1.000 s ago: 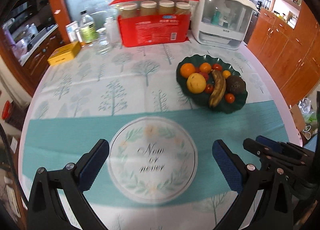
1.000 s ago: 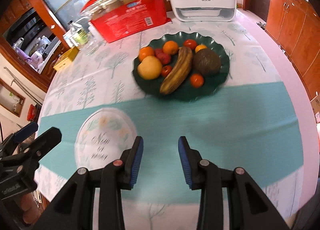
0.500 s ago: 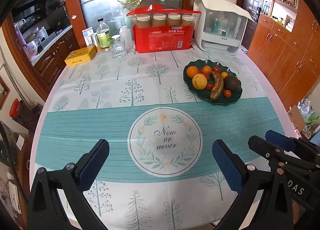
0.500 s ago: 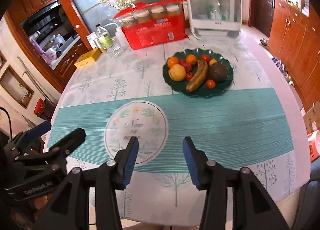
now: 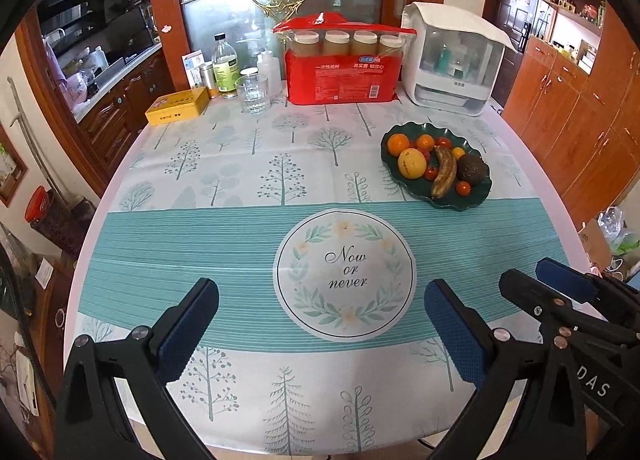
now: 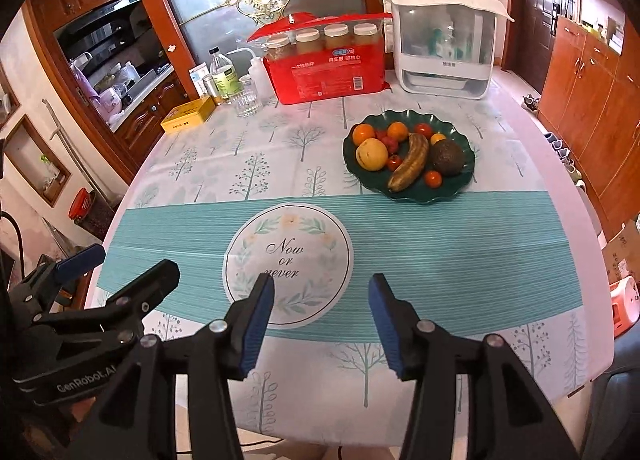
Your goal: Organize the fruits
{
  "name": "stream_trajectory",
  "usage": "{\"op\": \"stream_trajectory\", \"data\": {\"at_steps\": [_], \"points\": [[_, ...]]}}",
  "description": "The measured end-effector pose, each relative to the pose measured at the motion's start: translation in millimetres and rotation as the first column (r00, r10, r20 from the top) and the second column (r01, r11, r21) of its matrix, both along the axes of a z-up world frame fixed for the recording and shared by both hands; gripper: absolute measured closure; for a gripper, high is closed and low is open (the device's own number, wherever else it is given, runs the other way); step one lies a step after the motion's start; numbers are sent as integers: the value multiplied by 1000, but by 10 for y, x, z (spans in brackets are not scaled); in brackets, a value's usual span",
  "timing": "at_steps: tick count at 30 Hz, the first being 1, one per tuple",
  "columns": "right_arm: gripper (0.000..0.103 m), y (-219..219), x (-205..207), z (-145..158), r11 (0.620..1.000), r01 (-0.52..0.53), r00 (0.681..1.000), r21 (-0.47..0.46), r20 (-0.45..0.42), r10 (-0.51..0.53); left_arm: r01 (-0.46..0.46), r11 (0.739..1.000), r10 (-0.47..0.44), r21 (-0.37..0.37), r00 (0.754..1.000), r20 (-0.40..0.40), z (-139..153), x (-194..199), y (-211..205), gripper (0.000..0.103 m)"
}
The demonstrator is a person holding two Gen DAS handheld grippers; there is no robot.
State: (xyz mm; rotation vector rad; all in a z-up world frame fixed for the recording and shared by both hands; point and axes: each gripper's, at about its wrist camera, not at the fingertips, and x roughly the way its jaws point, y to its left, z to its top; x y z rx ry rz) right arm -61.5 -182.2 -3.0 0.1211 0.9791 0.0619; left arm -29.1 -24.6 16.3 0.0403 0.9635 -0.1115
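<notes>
Left gripper (image 5: 320,324): jaws spread wide, nothing between the blue pads (image 5: 188,332), held above the near edge of the table (image 5: 520,140). Right gripper (image 6: 321,324): jaws parted, narrower than the left, likewise holding nothing, also above the near edge. Seen side by side, well apart from the fruit.

Directly ahead of both grippers: tablecloth (image 5: 240,188) with tree print, a teal striped band and a round "Now or never" emblem (image 5: 345,273).

Beyond the band, far right: dark green plate (image 6: 460,188) with wavy rim, holding all the fruit. Contents:
- banana (image 6: 410,167), browned, lying across the middle;
- large yellow fruit (image 6: 372,154) just left of the banana;
- two oranges (image 6: 363,134) at the back;
- dark rough-skinned fruit (image 6: 447,156) just right of the banana;
- several small red tomatoes (image 6: 433,178), front and back;
- one small yellow fruit (image 6: 437,138) at the back.

At the far edge, left to right: yellow tin (image 5: 177,105), bottles (image 5: 225,66), glass (image 5: 252,93), red pack (image 5: 344,72) of jars, white appliance (image 5: 456,60) with clear front. Wooden cabinets (image 5: 568,108) at right.
</notes>
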Motion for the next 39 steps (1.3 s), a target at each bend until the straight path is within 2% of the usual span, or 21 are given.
{"op": "stream_trajectory", "data": {"at_steps": [39], "points": [[54, -18, -25, -23, 1000, 8, 1000, -6, -15, -8, -4, 1000, 4, -12, 1000, -23, -16, -4, -52, 1]]}}
